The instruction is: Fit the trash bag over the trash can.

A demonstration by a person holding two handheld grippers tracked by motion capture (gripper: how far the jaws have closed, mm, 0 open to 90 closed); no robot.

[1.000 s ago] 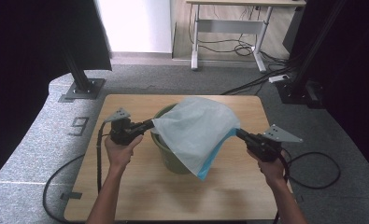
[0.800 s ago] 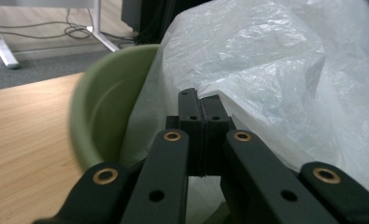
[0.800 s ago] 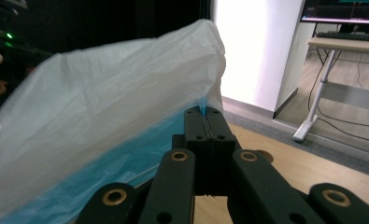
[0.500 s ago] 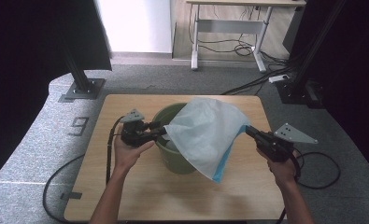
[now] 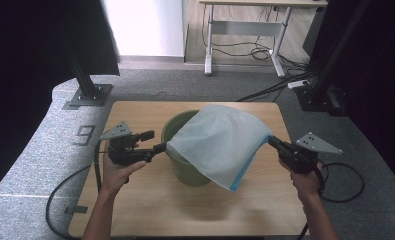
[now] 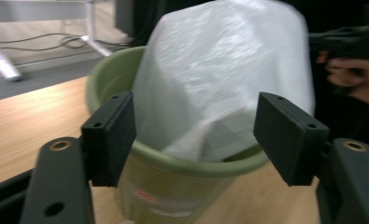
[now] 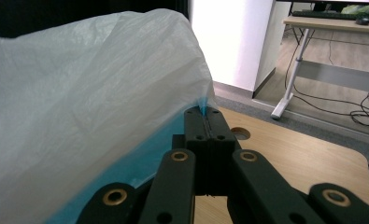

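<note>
Bucket (image 5: 185,150): green, upright, mid-table (image 5: 150,210); the landmark.
Bag (image 5: 220,145): white liner with blue edge, draped over the bucket's right rim, apparently stretched for lining.
Right gripper (image 5: 274,142): right of the bucket, clenched on the bag's corner, holding it taut.
Left gripper (image 5: 155,141): left of the bucket, jaws just opening, nothing between them; bag released, probably to regrip.
Hidden: bucket interior, bag's mouth.
Unclear: bucket label, blurred.
</note>
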